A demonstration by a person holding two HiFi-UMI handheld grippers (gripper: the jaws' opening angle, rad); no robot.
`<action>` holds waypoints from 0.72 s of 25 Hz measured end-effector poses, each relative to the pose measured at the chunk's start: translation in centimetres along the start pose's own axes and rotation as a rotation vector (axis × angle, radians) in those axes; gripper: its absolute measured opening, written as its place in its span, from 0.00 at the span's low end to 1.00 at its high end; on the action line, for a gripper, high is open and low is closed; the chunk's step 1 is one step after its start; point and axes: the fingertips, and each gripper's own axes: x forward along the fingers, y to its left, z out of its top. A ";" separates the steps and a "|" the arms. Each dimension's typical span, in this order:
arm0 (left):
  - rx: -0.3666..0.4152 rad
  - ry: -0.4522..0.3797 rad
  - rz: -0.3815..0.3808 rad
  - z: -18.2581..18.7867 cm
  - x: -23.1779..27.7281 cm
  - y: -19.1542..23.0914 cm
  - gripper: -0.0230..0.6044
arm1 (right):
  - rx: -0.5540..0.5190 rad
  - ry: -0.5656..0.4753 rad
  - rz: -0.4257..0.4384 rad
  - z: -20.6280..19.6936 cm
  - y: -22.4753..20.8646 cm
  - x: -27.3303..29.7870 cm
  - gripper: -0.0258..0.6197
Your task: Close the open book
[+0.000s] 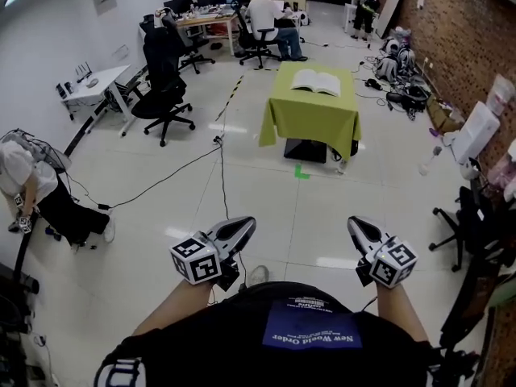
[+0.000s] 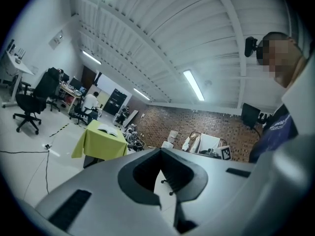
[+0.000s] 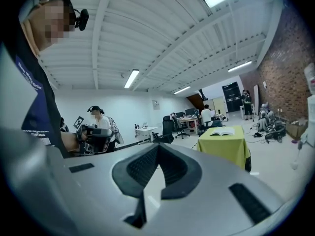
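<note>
Green-draped bench (image 1: 310, 123) way ahead across floor, open book (image 1: 316, 81) flat on top, spine running away, pages spread left-right. Left tongs (image 1: 244, 229) and right tongs (image 1: 359, 227) both clenched, empty, well short. Book roughly centred between, neither obviously nearer tbh.

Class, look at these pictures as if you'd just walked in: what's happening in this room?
A person stands on the open floor holding a gripper in each hand. The left gripper and the right gripper are both shut and empty, and both point towards a table draped in green cloth across the room. The open book lies on it, untouched and not yet closed. Another person sits further back.
</note>
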 end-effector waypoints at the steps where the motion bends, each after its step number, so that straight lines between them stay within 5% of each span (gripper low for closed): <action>1: -0.001 0.002 -0.013 0.3 1.1 1.0 0.04 | -0.005 0.001 -0.009 0.2 -0.9 0.8 0.01; 13: 0.122 0.060 -0.173 10.2 13.1 18.3 0.04 | -0.012 -0.073 -0.209 6.6 -12.2 15.5 0.01; 18: 0.115 0.052 -0.195 13.7 17.7 23.1 0.04 | -0.008 -0.068 -0.210 8.4 -16.0 20.7 0.01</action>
